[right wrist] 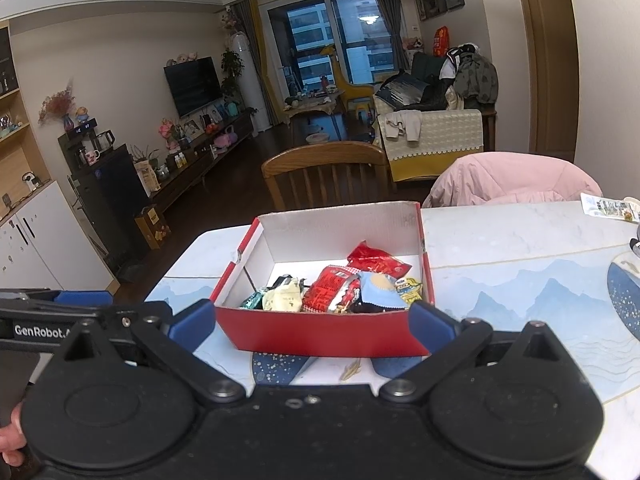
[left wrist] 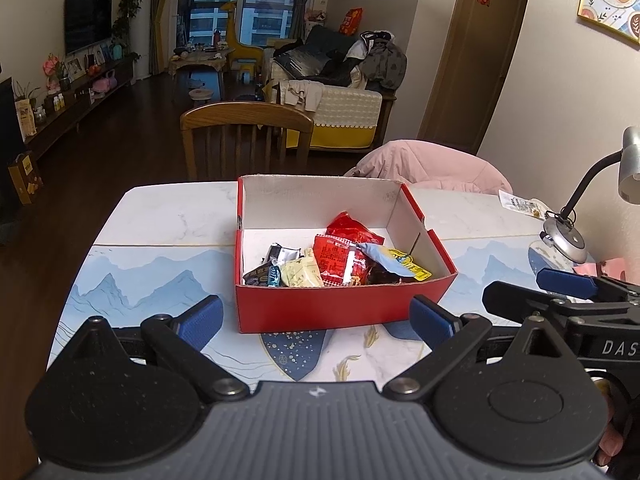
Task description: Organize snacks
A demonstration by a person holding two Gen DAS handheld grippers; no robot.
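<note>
A red cardboard box (left wrist: 340, 308) (right wrist: 320, 334) with a white inside stands on the table. Several snack packets lie in its near half: a red packet (left wrist: 340, 260) (right wrist: 330, 290), a pale yellow one (left wrist: 300, 274) (right wrist: 284, 300), a light blue one (left wrist: 382, 258) (right wrist: 378, 290) and a dark one (left wrist: 264, 270). My left gripper (left wrist: 318, 322) is open in front of the box, holding nothing. My right gripper (right wrist: 314, 328) is also open and holds nothing, level with the box's near wall. The right gripper's fingers (left wrist: 568, 284) show at the right edge of the left wrist view.
The marble-look table (left wrist: 168, 224) carries a blue mountain-print mat (left wrist: 160, 280). A desk lamp (left wrist: 564, 236) and a small packet (left wrist: 520, 204) sit at the right. A wooden chair (left wrist: 246, 136) and a chair draped with a pink jacket (left wrist: 428, 168) stand behind the table.
</note>
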